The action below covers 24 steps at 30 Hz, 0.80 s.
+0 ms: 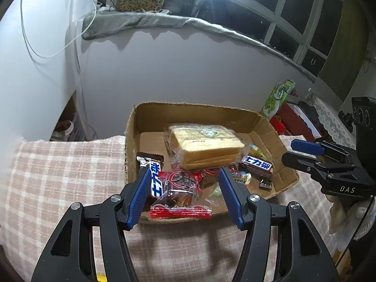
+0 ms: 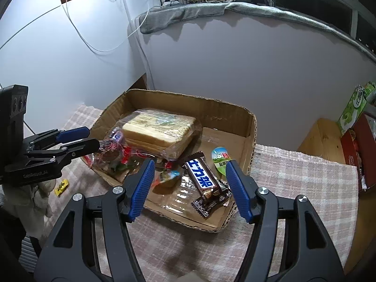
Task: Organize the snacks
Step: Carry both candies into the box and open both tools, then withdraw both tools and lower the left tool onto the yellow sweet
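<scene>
A shallow cardboard box (image 1: 152,110) (image 2: 249,127) on a checked cloth holds the snacks: a bagged loaf of sliced bread (image 1: 204,143) (image 2: 157,129), a red-edged clear cake packet (image 1: 178,195), Snickers bars (image 1: 257,163) (image 2: 202,176) and small sweets. My left gripper (image 1: 185,176) is open over the box's near edge, its fingers either side of the cake packet. My right gripper (image 2: 190,166) is open above the box's near right part, over a Snickers bar. Each gripper also shows in the other's view (image 1: 303,152) (image 2: 80,138).
A green carton (image 1: 278,98) (image 2: 354,108) and a red box (image 2: 359,148) stand to the right of the box. A small yellow wrapper (image 2: 61,187) lies on the cloth at the left. A white wall rises behind, with a grey-padded sill and windows.
</scene>
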Each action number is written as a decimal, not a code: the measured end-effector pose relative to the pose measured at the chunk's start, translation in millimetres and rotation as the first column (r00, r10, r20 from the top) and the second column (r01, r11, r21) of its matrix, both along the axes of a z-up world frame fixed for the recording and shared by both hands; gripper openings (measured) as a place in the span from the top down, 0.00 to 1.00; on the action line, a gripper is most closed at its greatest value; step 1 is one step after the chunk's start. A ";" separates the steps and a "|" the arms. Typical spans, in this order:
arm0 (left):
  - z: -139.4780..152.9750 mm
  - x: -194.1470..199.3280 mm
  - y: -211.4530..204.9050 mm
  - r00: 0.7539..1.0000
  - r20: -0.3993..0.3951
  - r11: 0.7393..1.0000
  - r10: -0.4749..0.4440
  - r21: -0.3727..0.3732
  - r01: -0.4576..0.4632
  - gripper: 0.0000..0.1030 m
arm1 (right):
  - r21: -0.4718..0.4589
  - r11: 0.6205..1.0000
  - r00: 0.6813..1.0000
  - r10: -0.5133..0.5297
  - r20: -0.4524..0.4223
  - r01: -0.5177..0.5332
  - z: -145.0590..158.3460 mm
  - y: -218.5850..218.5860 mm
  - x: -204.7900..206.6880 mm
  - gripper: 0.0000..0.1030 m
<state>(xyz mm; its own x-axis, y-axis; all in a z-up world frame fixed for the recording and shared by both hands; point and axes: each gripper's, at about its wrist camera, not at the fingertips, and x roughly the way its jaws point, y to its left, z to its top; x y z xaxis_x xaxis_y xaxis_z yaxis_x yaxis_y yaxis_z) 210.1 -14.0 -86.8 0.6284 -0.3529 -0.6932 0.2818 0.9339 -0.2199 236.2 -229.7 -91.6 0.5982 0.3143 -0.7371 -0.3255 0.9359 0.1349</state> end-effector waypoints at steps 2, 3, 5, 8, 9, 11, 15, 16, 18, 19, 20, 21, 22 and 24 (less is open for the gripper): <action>5.7 -5.1 0.4 1.000 0.019 1.000 0.003 0.009 -0.003 0.43 | -0.002 1.000 1.000 0.006 0.009 -0.006 4.4 3.6 -4.7 0.36; 8.8 -8.8 1.2 1.000 0.030 1.000 0.005 0.013 -0.005 0.43 | -0.002 1.000 1.000 0.008 0.012 -0.008 6.0 4.2 -6.8 0.36; 15.7 -16.2 2.8 0.999 0.051 1.000 0.012 0.020 -0.013 0.43 | -0.002 1.000 1.000 0.012 0.021 -0.012 10.2 7.1 -11.7 0.36; 26.9 -30.7 3.9 0.996 0.091 0.999 0.014 0.043 -0.018 0.43 | -0.001 1.000 0.999 0.021 0.035 -0.021 17.9 12.6 -19.5 0.36; 30.7 -36.5 4.1 0.994 0.108 0.998 0.013 0.052 -0.018 0.43 | 0.000 1.000 0.999 0.023 0.038 -0.023 19.9 13.2 -21.7 0.36; 37.0 -46.7 4.7 0.992 0.130 0.998 0.008 0.064 -0.016 0.43 | 0.005 1.000 0.998 0.030 0.050 -0.030 25.8 17.8 -29.0 0.36; 45.3 -66.5 10.4 0.986 0.167 0.997 0.013 0.075 -0.025 0.43 | 0.008 0.999 0.996 0.053 0.070 -0.054 35.3 28.0 -43.9 0.36; 46.8 -70.6 12.1 0.985 0.173 0.997 0.014 0.077 -0.027 0.43 | 0.007 0.998 0.996 0.058 0.074 -0.059 36.5 30.4 -46.4 0.36; 49.0 -76.9 17.0 0.983 0.183 0.996 0.019 0.080 -0.034 0.43 | 0.003 0.997 0.994 0.072 0.083 -0.073 39.3 37.0 -53.3 0.36; 49.8 -80.3 19.6 0.982 0.186 0.996 0.022 0.082 -0.038 0.43 | 0.001 0.997 0.993 0.082 0.086 -0.082 40.5 41.2 -57.8 0.36; 50.3 -83.0 21.4 0.982 0.189 0.996 0.027 0.083 -0.043 0.43 | 0.003 0.996 0.992 0.089 0.086 -0.090 40.8 43.8 -60.2 0.36; 50.6 -86.2 24.4 0.981 0.190 0.995 0.032 0.082 -0.049 0.43 | 0.005 0.995 0.991 0.099 0.086 -0.099 41.3 47.4 -64.0 0.36; 50.5 -89.2 28.1 0.981 0.190 0.995 0.039 0.078 -0.055 0.43 | 0.007 0.995 0.991 0.103 0.087 -0.104 41.3 49.5 -66.2 0.36; 49.3 -94.6 36.8 0.981 0.185 0.996 0.053 0.063 -0.065 0.43 | 0.013 0.993 0.989 0.119 0.084 -0.120 41.1 55.4 -72.8 0.36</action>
